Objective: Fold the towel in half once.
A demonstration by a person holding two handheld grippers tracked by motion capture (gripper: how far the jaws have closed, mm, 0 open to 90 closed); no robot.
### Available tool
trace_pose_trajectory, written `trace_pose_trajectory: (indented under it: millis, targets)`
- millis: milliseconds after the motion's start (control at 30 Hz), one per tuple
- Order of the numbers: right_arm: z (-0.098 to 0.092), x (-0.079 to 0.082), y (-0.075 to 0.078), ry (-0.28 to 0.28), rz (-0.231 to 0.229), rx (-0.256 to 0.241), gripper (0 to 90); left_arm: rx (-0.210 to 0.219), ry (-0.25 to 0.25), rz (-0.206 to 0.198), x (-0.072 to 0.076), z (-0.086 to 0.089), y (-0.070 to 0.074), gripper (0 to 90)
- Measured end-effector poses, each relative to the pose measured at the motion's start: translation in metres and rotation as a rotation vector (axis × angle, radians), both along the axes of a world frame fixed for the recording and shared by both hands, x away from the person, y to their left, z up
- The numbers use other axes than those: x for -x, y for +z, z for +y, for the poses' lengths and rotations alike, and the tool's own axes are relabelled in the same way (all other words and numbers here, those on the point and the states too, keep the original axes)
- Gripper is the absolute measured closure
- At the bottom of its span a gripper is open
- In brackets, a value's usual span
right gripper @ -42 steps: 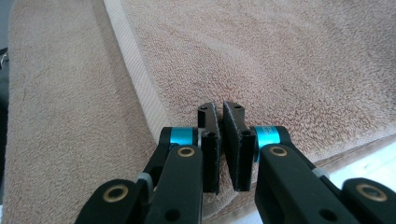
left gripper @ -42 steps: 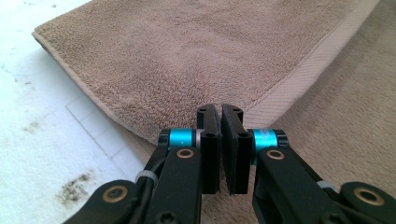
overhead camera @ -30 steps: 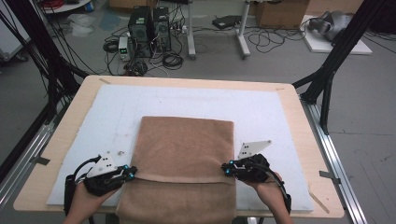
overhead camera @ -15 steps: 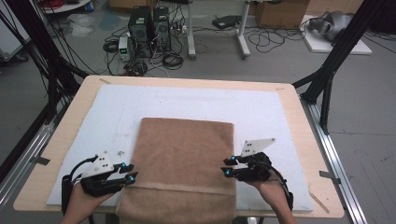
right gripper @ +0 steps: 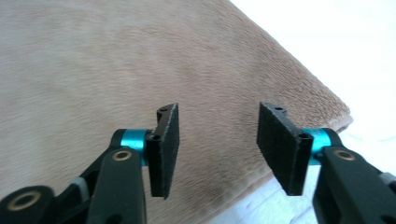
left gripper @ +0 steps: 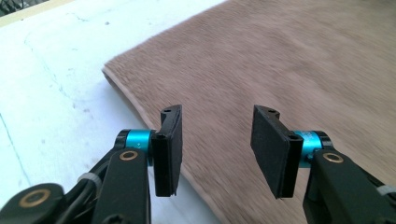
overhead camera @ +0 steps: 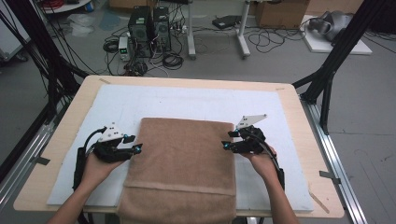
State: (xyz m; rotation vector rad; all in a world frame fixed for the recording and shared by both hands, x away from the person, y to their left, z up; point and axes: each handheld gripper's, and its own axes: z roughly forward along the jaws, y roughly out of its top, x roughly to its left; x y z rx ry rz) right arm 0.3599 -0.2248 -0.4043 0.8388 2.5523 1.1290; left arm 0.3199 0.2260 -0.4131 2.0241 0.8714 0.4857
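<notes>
**Both tools slide up the towel's sides, jaws apart**

Since a second ago, both hands have travelled away from the person, from the near corners of the brown towel (overhead camera: 182, 163) up along its side edges, and the towel's far edge now lies a little nearer than it did. The left tool (overhead camera: 134, 148) hovers at the left edge, the right tool (overhead camera: 225, 145) at the right edge, each about halfway along. Both are spread wide and pinch nothing; in the left gripper view the left tool (left gripper: 215, 144) straddles the hem, and in the right gripper view the right tool (right gripper: 217, 144) does likewise.

The towel lies flat on the white mat (overhead camera: 187, 100) covering the surface (overhead camera: 299, 98), its near end draped over the front edge.

Risks, as I judge them: closing too shallow would catch only the top layer, if it is doubled, or slip off the pile. Uneven grips on the two sides would skew any fold. The overhanging end could drag the cloth forward once lifted.
</notes>
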Motion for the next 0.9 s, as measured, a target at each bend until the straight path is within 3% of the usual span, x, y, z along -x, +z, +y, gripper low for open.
trace_pose_trajectory:
  millis: [100,233,367,433,567,667,800,900]
  targets:
    - [0.0,-0.011,-0.01,-0.022,0.001,0.011,42.8,-0.016,0.04,0.055,-0.015,-0.001,-0.009,53.5]
    - [-0.002,-0.021,-0.023,-0.076,0.017,0.045,36.9,-0.036,0.085,0.096,-0.029,-0.002,-0.021,50.0]
    - [-0.004,-0.026,-0.03,-0.093,0.067,0.038,35.8,-0.041,0.082,0.158,-0.035,-0.002,-0.03,47.8]
    - [-0.001,-0.026,-0.035,-0.091,0.082,0.053,35.2,-0.026,0.081,0.166,-0.037,-0.001,-0.031,47.7]
    - [0.0,-0.025,-0.035,-0.114,0.082,0.053,43.9,-0.025,0.084,0.166,-0.036,-0.002,-0.031,51.7]
    - [0.002,-0.023,-0.033,-0.101,0.094,0.052,56.4,-0.021,0.082,0.167,-0.036,-0.002,-0.031,57.8]
    - [0.002,-0.026,-0.034,-0.075,0.121,0.018,73.4,0.007,0.044,0.182,-0.037,-0.003,-0.031,73.6]
    - [0.002,-0.027,-0.033,-0.048,0.133,0.011,78.4,-0.007,0.041,0.171,-0.036,-0.006,-0.03,80.3]
